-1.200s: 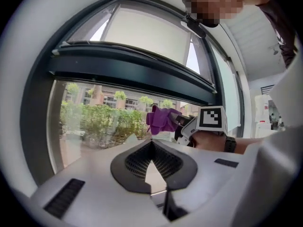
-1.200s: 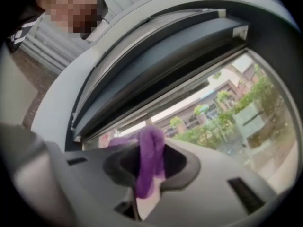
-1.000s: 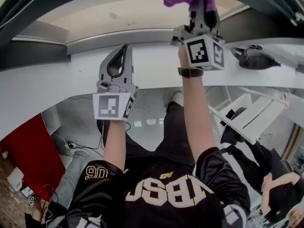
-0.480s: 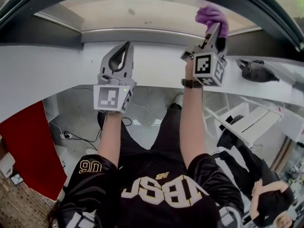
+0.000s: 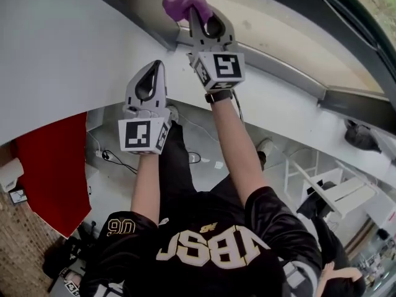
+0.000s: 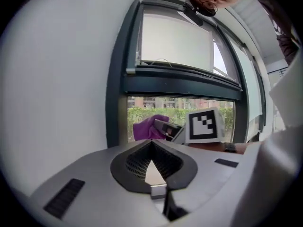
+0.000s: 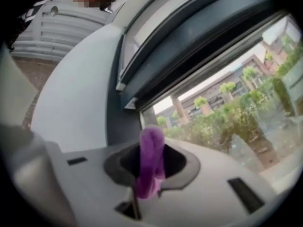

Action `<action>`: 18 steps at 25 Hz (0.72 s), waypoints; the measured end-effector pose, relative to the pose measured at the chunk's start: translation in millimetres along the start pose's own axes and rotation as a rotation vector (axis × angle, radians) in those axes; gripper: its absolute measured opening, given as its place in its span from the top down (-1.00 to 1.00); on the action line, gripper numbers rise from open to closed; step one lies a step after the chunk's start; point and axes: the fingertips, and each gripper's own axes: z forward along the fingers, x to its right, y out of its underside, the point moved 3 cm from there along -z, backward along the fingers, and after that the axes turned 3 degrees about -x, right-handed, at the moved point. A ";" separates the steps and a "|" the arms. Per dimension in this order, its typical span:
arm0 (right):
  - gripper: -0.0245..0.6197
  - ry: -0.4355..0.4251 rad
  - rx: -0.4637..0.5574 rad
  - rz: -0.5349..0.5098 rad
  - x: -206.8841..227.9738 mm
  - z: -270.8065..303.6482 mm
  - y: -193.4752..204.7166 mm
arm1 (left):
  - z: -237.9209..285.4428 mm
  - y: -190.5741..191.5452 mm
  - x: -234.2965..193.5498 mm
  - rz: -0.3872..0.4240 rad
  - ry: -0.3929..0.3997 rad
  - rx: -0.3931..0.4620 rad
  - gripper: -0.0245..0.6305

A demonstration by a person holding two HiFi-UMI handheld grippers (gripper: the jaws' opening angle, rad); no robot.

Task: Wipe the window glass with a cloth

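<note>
- Head view: the right gripper (image 5: 199, 18) is raised high, its jaws closed on a bunched purple cloth (image 5: 181, 4). The cloth sits at the corner of the dark window frame (image 5: 162, 23), where the window glass (image 5: 278, 23) begins. The left gripper (image 5: 150, 74) hangs lower and just beside it, in front of the white wall (image 5: 55, 48), with its jaw tips together and nothing in them.
- Left gripper view: the left gripper (image 6: 152, 145) has its jaws shut and empty. Beyond them, the cloth (image 6: 146, 128) is in front of the lower left part of the glass (image 6: 199, 110), next to the frame's upright (image 6: 117, 108). Whether it touches the pane cannot be told.
- Right gripper view: the right gripper (image 7: 151, 148) clamps the cloth (image 7: 148, 176), a fold standing up between its jaws. The glass (image 7: 236, 108) shows greenery and buildings outside.
</note>
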 end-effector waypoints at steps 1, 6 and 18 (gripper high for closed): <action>0.66 -0.017 -0.014 0.004 -12.7 17.9 8.3 | -9.0 1.7 -9.1 -0.014 -0.018 -0.001 0.87; 0.66 0.043 -0.037 0.075 -13.9 63.2 26.8 | -27.9 11.1 -24.2 -0.040 -0.040 -0.014 0.87; 0.66 0.470 0.112 0.146 242.3 -187.4 -47.8 | 32.8 17.1 189.2 -0.041 0.205 0.022 0.87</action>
